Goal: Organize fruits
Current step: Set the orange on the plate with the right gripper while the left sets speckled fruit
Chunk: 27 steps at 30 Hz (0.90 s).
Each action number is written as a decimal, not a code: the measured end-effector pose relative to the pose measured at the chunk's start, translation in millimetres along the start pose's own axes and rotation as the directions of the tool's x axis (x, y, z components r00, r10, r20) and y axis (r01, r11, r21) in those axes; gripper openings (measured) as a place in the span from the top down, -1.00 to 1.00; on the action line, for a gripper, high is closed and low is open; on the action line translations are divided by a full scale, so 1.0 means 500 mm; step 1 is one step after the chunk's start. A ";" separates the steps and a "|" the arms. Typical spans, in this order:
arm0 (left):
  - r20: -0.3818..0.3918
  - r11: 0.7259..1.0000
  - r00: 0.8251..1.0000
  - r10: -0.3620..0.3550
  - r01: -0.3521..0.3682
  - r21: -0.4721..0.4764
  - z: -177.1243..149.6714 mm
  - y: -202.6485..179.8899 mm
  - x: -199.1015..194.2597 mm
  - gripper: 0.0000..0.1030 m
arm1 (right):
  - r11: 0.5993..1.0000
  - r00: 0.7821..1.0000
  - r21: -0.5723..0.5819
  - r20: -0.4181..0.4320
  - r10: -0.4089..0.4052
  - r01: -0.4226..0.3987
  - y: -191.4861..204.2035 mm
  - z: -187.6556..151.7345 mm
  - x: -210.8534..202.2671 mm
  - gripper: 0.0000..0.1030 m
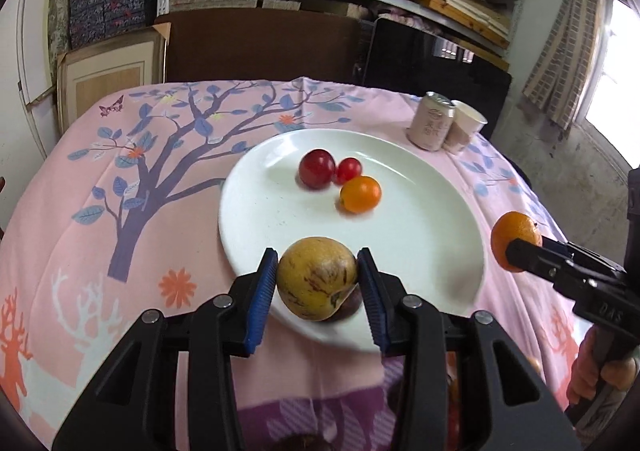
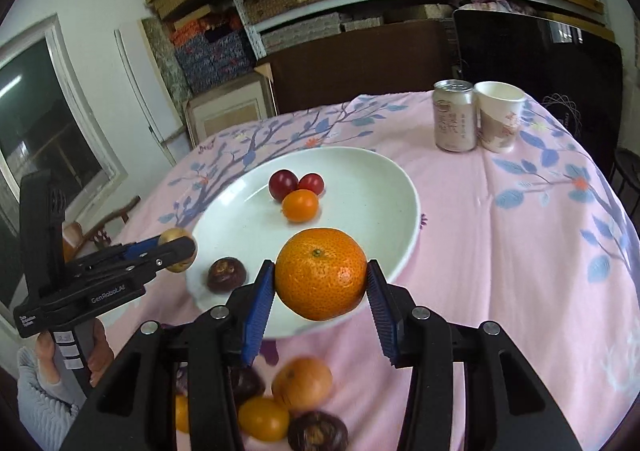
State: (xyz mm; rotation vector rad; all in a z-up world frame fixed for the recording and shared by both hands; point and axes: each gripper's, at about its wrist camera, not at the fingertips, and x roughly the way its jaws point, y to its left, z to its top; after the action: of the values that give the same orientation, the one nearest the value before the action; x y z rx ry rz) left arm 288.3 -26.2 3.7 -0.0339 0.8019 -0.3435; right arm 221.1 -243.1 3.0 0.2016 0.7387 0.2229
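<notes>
Fingers of the left gripper (image 1: 317,281) are clamped on a yellow speckled fruit (image 1: 316,278), held over the white plate (image 1: 400,235) at its 6 o'clock rim, and those of the right gripper (image 2: 321,278) are clamped on a mandarin (image 2: 321,273) at about the plate's 5 o'clock edge. On the plate sit a plum (image 1: 317,168), a cherry tomato (image 1: 349,170) and a small orange (image 1: 360,194) bunched past the centre toward 12 o'clock, with a dark brown fruit (image 2: 226,274) near the 7 o'clock rim. More loose fruit (image 2: 302,383) lies on the pink bench (image 1: 80,191) below the right gripper. Both held fruits are round and gripped only at their sides, so I judge either could roll off the rim if let go this close to the edge. Lowering the yellow fruit may strike the dark one lying under it. With both grippers converging on the same near side, they could knock each other. A can (image 2: 455,116) and paper cup (image 2: 500,116) at 1 o'clock stand well apart.
</notes>
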 end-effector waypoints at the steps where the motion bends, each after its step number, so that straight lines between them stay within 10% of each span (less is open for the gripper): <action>1: -0.010 1.000 1.000 0.002 -0.002 -0.008 0.005 0.003 0.015 0.22 | 1.000 1.000 -0.007 -0.009 -0.005 0.005 0.004 0.004 0.016 0.09; 8: -0.045 1.000 0.999 0.013 -0.013 -0.005 -0.003 0.018 0.062 0.06 | 0.995 0.997 -0.056 0.014 -0.080 0.081 0.011 -0.007 0.040 -0.16; 16: 0.033 0.996 0.997 0.071 -0.072 0.046 -0.035 0.004 -0.007 -0.43 | 0.998 0.998 -0.029 0.035 -0.049 0.050 0.000 -0.037 -0.001 -0.26; 27: -0.017 0.997 0.997 0.080 -0.080 -0.004 -0.160 0.045 -0.108 -0.63 | 1.000 1.000 0.008 0.016 0.011 -0.011 -0.002 -0.105 -0.053 -0.29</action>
State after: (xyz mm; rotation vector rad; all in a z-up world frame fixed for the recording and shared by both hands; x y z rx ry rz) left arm 203.4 19.9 -17.9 -0.0034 0.8186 -0.2665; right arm 166.5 -246.0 -18.2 0.2151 0.7227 0.2283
